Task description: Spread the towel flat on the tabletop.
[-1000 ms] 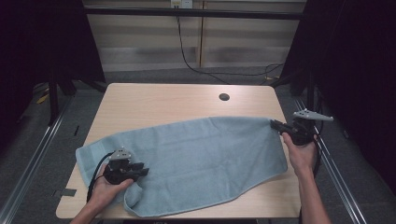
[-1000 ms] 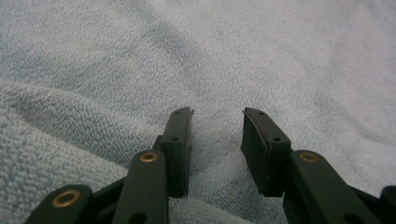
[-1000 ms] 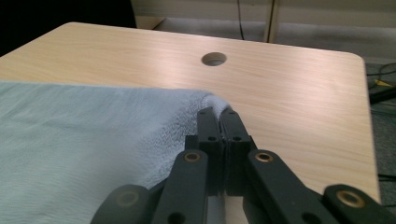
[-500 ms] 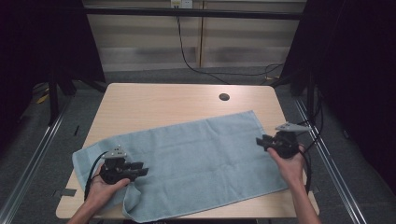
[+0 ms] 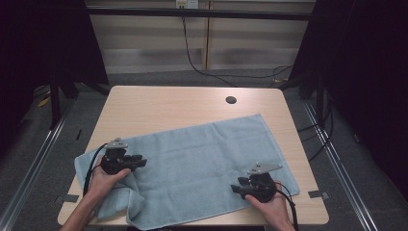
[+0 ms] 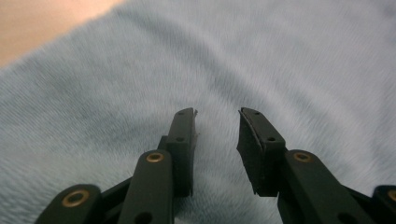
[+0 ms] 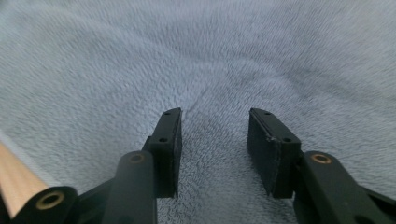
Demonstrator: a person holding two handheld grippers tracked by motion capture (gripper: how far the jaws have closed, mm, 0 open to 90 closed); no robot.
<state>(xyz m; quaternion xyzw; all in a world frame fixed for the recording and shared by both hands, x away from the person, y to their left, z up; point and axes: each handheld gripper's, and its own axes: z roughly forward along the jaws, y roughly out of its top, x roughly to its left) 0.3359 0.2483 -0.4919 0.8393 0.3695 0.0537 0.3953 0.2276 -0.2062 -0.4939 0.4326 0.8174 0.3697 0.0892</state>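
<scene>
At the lower left of the high view, the person's left hand (image 5: 103,177) holds the left black two-jaw gripper (image 5: 136,161) low over the left end of a pale blue terry-cloth towel (image 5: 202,159), its jaws pointing toward the right of the frame. The towel's corner below that hand is bunched and folded, spilling to the front edge of the light wooden table (image 5: 168,108). In the left gripper view the left gripper (image 6: 217,126) has its jaws standing apart with nothing between them; the towel (image 6: 289,60) lies flat beneath and beyond the fingertips (image 6: 184,116), and a wedge of bare table (image 6: 42,23) shows at the upper left of the frame.

Across the middle of the high view the towel spreads as a slanted rectangle, its far corner reaching up toward the right, short of a small dark round hole (image 5: 231,100) in the tabletop.

At the lower right of the high view, the person's right hand (image 5: 274,204) holds the right black two-jaw gripper (image 5: 235,188) over the towel's near right part, jaws pointing left. In the right gripper view the right gripper (image 7: 215,122) is likewise parted and empty; the towel (image 7: 140,51) runs under and ahead of the fingertips (image 7: 172,116), with a faint crease just beyond them. A strip of table (image 7: 11,172) shows at the lower left.
</scene>
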